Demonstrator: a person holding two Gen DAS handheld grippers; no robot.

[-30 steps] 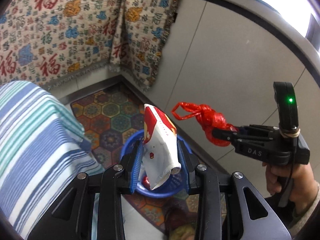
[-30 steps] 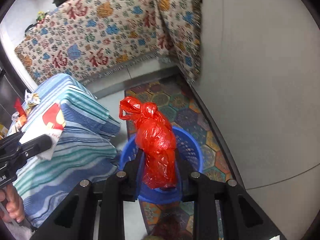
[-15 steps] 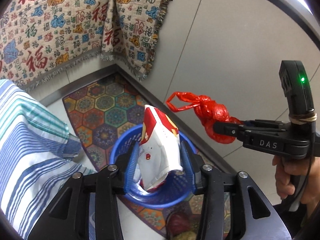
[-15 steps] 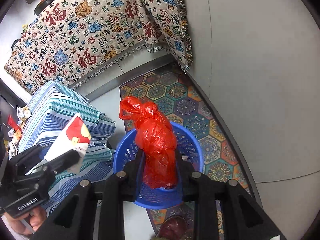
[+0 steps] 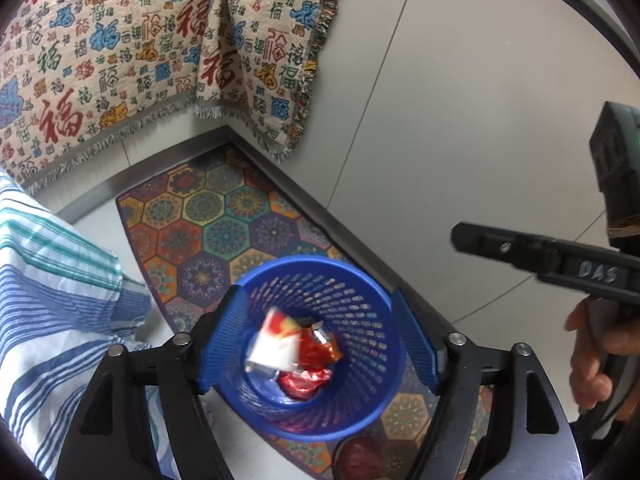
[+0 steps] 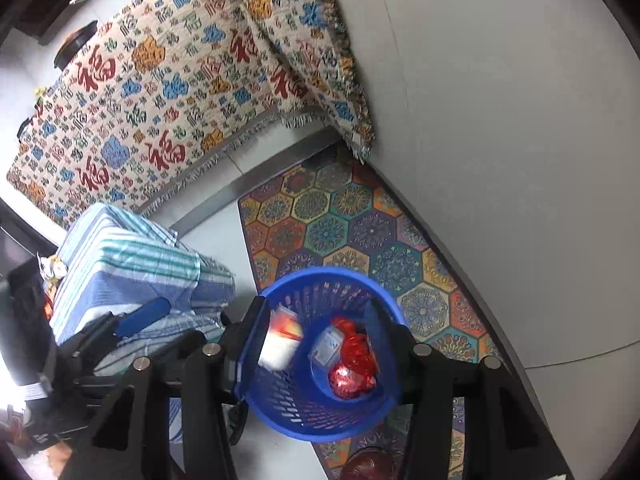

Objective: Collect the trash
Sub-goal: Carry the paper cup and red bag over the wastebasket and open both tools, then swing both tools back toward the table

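A blue mesh wastebasket point(image 5: 360, 280) stands on the patterned rug; it also shows in the right wrist view point(image 6: 320, 280). Inside it, blurred, is a white-and-red snack packet point(image 5: 276, 344), also seen in the right wrist view point(image 6: 280, 338), beside the red plastic bag point(image 5: 304, 380) point(image 6: 352, 372) and other wrappers. My left gripper point(image 5: 316, 340) is open and empty above the basket. My right gripper point(image 6: 316, 340) is open and empty above it too; one of its fingers point(image 5: 500, 246) shows from the side in the left wrist view.
A colourful hexagon rug point(image 5: 224, 220) lies on the floor by the grey wall point(image 5: 460, 120). A patterned throw point(image 5: 140, 48) hangs behind. A blue-striped cloth point(image 5: 48, 300) covers a low piece at left. A dark red object point(image 5: 356, 460) lies near the basket.
Both grippers have opened. The snack packet has left my left gripper and the red bag my right; both are now in the basket.
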